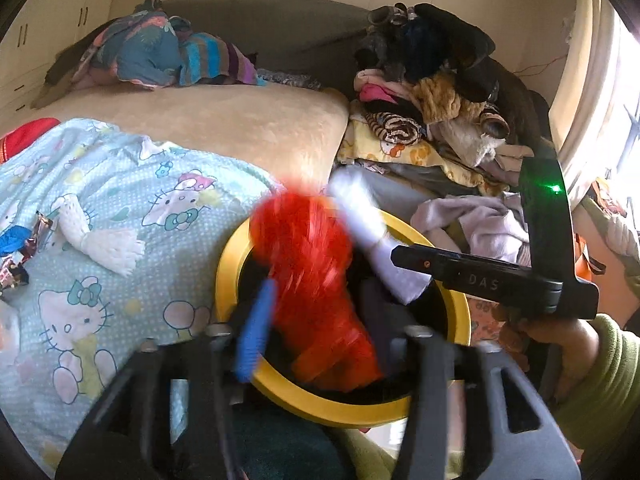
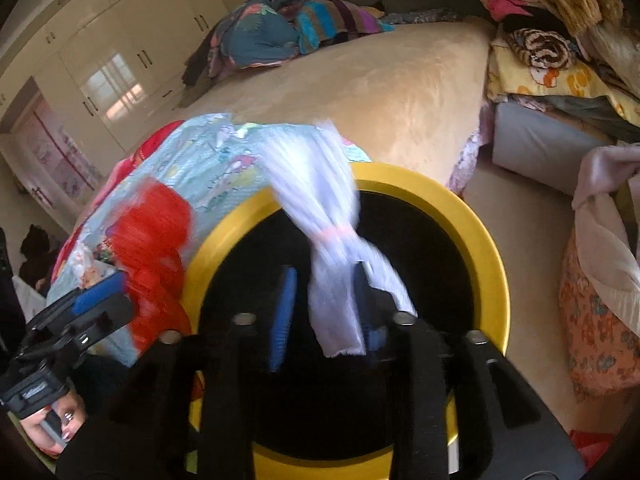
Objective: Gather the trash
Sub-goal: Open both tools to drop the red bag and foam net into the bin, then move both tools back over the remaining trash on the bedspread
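Bedroom; bed (image 1: 224, 120) under a tan blanket, a cartoon-cat print sheet (image 1: 120, 208) across its near end.

Bin (image 1: 456, 300): yellow rim, black inside, standing just beside the bed's near edge, below both grippers.

Left gripper (image 1: 320, 332): fingers spread wide, blue pad (image 1: 256, 328) showing on one. A red crumpled wrapper (image 1: 312, 280), motion-blurred, sits between them over the bin mouth; contact with the pads cannot be told, possibly loose.

Right gripper (image 2: 324, 312): fingers set wide over the bin opening. A white tissue-like piece (image 2: 332, 240), blurred, hangs between them, its lower end near the right-hand pad; grip not clear.

Further trash on the print sheet: a white twisted tissue (image 1: 100, 236) and a shiny foil wrapper (image 1: 24, 256) near the left edge.

Surroundings: folded bedding (image 1: 160, 52) at the bed's far end; heaped clothes (image 1: 436, 92) on the right; cream wardrobe doors (image 2: 120, 64) along the wall.
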`<state>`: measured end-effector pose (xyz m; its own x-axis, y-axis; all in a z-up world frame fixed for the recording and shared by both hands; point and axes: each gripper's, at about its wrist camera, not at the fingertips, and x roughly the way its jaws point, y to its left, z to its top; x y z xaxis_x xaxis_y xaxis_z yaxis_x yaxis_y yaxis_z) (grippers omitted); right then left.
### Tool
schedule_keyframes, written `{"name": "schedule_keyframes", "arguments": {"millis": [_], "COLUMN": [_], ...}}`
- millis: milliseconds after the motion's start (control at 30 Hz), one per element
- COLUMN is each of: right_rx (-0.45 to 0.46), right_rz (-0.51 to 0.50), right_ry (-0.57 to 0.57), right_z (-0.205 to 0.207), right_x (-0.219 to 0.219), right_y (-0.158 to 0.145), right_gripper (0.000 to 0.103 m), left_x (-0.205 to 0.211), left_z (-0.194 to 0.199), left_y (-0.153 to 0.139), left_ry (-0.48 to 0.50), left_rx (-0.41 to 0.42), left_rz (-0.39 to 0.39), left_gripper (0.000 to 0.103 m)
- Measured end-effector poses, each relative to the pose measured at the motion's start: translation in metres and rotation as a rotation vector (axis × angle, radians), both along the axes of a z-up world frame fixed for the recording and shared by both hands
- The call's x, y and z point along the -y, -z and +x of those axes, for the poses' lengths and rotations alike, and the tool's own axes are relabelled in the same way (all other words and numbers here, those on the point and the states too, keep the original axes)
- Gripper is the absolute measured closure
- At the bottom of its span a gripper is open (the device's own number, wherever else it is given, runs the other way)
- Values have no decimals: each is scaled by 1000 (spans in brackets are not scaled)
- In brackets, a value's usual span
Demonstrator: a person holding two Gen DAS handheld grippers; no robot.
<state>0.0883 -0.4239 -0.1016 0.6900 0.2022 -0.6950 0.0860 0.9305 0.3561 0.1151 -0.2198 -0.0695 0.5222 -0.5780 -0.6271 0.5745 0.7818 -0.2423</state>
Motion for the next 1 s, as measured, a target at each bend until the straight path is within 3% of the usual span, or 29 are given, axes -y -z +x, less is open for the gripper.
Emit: {"name": "schedule_keyframes", "arguments": {"millis": [233,333,433,667,733,1000], "right_rx": [20,61,104,182,195,230], "right_rz": [-72,-108,-134,-181,-186,-191], "right_ry": [13,2,-19,-70,-82,-148], "right_z": [-1,-4,-6,-13,-15,-19], "right_x": [-8,-18,-28,-54,-61,-91], "right_y": [-2,-10,-21,-41,-44,-53], "right_gripper": [61,57,51,44,35,31], "left_x": [-19,-31,-42,-66,-72,-99], "left_z": [5,4,4,0,-2,-9], "left_y": [-5,-11,-16,-26,-31,-49], "left_ry": [-68,-115,-163,-248,-269,-363], "left_rx": [-2,16,29,50,56,97], "left_rz": [-50,-60,-70,-73,-78,-86], "left_gripper": [27,20,7,7,7,6]}}
